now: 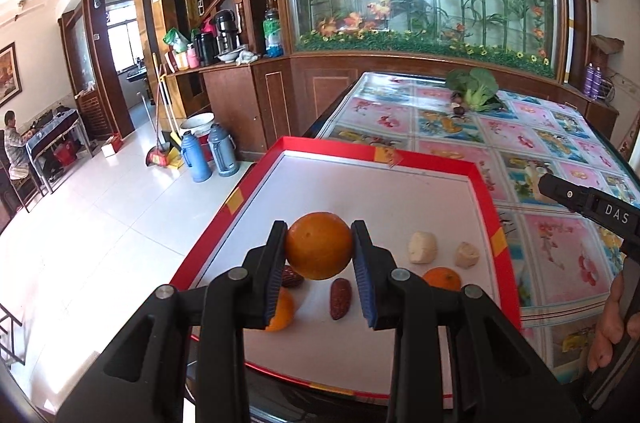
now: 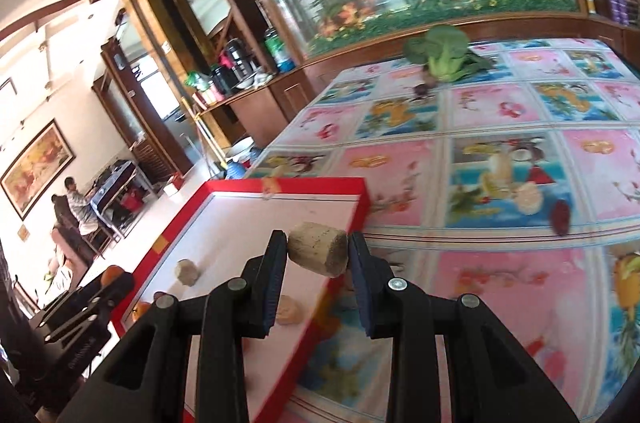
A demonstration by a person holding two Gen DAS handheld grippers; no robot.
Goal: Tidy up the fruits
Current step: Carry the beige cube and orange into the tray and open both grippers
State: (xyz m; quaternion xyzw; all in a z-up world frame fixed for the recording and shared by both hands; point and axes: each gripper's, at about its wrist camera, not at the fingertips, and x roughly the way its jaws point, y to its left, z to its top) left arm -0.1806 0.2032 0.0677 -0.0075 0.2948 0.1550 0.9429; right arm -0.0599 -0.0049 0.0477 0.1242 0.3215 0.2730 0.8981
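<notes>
My left gripper (image 1: 319, 249) is shut on an orange (image 1: 318, 246) and holds it over the red-rimmed white tray (image 1: 376, 155). In the tray lie two more oranges (image 1: 442, 278), two red dates (image 1: 340, 298) and two pale pieces (image 1: 422, 247). My right gripper (image 2: 317, 255) is shut on a tan cylindrical piece (image 2: 318, 253) above the tray's right rim (image 2: 352, 219). In the right wrist view pale pieces (image 2: 187, 271) lie in the tray and a red date (image 2: 561, 217) lies on the tablecloth. The right gripper's body (image 1: 588, 207) shows at the right of the left wrist view.
The table has a flowered cloth (image 2: 500, 151). A green leafy vegetable (image 2: 444, 57) and small dark fruits (image 1: 458, 110) lie at the far end. Left of the table is open floor with thermos flasks (image 1: 208, 153) and a wooden counter (image 1: 240, 91). People sit far left.
</notes>
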